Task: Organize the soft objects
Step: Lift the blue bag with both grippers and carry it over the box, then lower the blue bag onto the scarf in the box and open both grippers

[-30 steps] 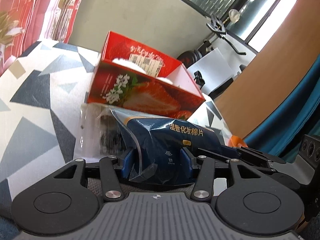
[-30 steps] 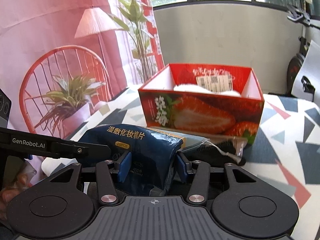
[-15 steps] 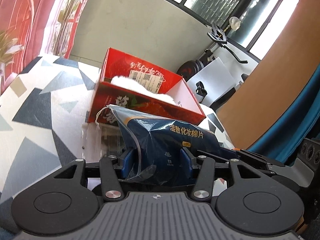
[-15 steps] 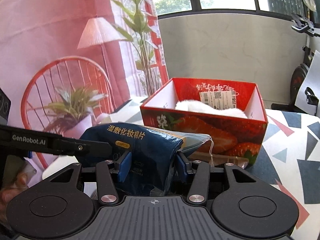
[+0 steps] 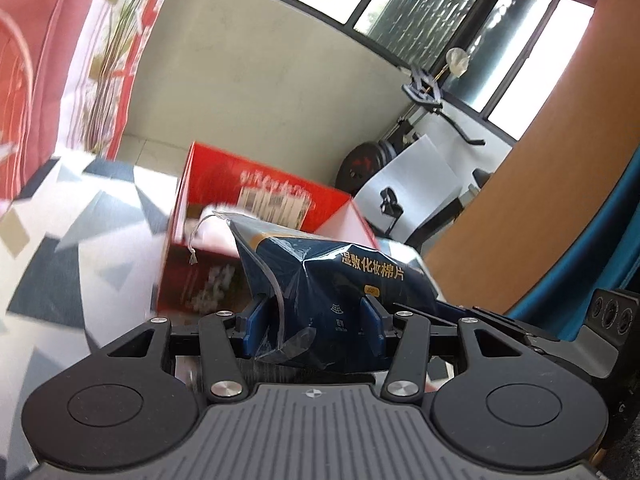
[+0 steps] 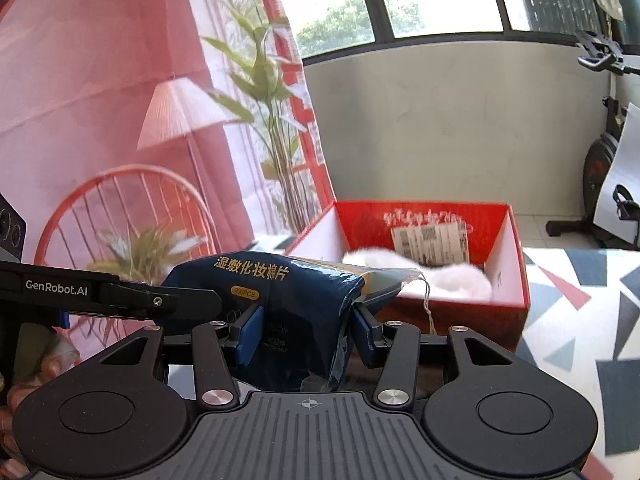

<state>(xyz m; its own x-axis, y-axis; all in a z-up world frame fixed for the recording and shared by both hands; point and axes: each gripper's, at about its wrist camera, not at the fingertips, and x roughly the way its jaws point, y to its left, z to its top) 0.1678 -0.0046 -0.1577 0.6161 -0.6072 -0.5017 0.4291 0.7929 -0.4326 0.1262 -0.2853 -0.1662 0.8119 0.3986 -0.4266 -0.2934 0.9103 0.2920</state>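
A dark blue plastic bag of cotton pads (image 5: 340,276) with gold lettering hangs in the air, held from both ends. My left gripper (image 5: 314,320) is shut on one end, its blue pads pressing the bag's sides. My right gripper (image 6: 306,332) is shut on the other end of the same bag (image 6: 288,288). The bag's clear drawstring end points at the open red strawberry box (image 6: 516,264), and reaches over its near rim. Something white and fluffy (image 6: 452,280) lies inside the box. In the left wrist view the box (image 5: 192,280) stands just behind the bag.
The box stands on a cloth with grey, white and red triangles (image 6: 580,320). A pink printed backdrop (image 6: 100,120) hangs at the left. An exercise bike (image 6: 608,152) stands beyond the table, with a brown board (image 5: 540,200) and teal curtain (image 5: 600,260) beside it. A hand (image 6: 52,360) holds the left gripper.
Both grippers have risen and moved toward the red box with the bag between them. The box's inside now shows more, and the clear packet in front of it has dropped out of view.
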